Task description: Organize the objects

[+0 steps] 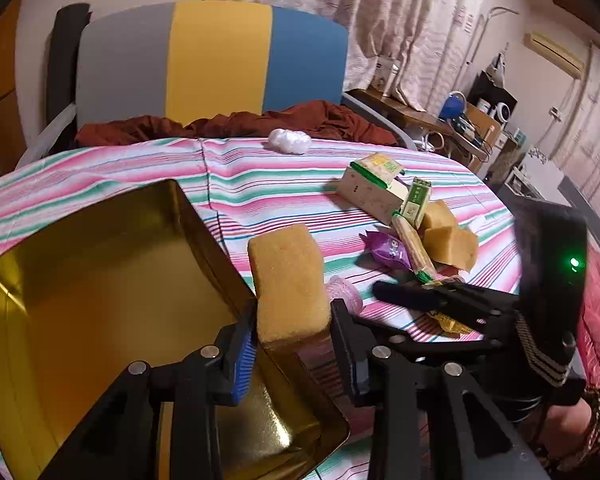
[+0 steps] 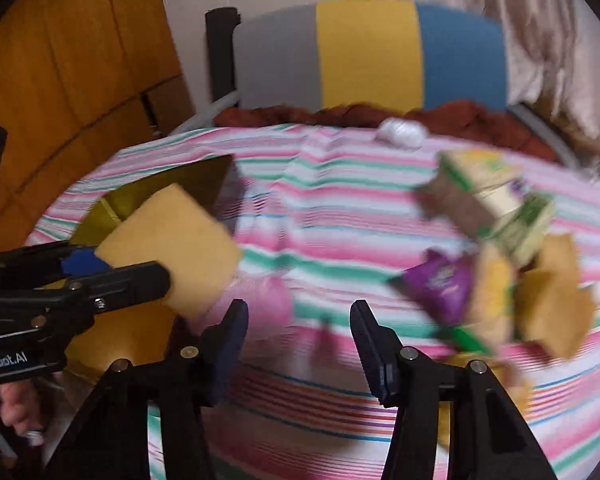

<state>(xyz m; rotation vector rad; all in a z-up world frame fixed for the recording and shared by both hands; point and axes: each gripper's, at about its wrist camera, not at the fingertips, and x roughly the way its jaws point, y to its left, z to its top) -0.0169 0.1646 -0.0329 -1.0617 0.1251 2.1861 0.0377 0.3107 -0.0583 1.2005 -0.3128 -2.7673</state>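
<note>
Your left tongs (image 1: 292,344) are clamped on a yellow sponge (image 1: 286,280), holding it over the near corner of the open gold tin (image 1: 100,280) on the striped bed (image 1: 260,184). Your right tongs (image 2: 300,344) stand partly open with nothing between them, over bare sheet. To their right lies the pile: green-and-white boxes (image 1: 374,188), a purple packet (image 1: 388,250), a biscuit pack (image 1: 414,244) and two more sponges (image 1: 450,236).

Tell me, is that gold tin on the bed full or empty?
Empty as far as it shows: the gold tin shows only bare shiny walls and floor. The sponge, gripped in the left fingers, is over its rim.
</note>
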